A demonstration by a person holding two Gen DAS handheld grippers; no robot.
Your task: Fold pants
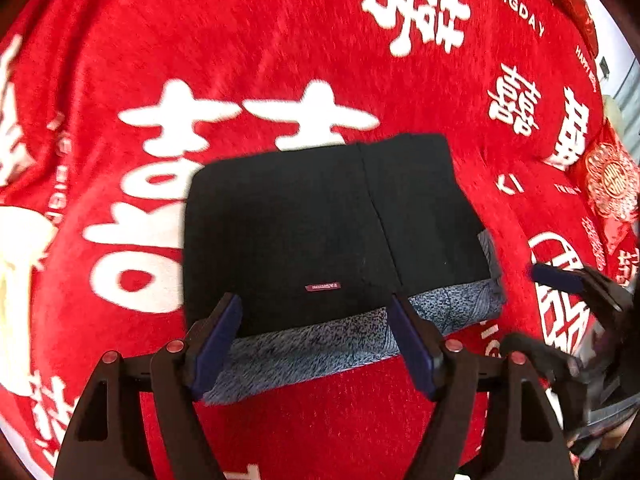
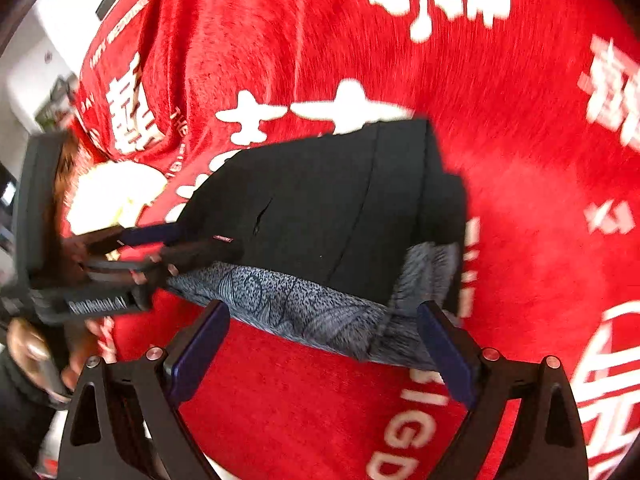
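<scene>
Left wrist view, folded black pants (image 1: 320,232) on red blanket (image 1: 280,40), left hand-held gripper (image 1: 316,320) spread.

Red plush blanket (image 1: 280,40) with white characters, pale wall (image 2: 60,32) beyond

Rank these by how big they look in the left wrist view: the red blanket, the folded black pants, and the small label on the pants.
1. red blanket, filling most of the view
2. folded black pants
3. small label, a tiny strip on the pants

A red blanket (image 1: 280,40) with white characters carries the folded black pants (image 1: 320,232).
</scene>
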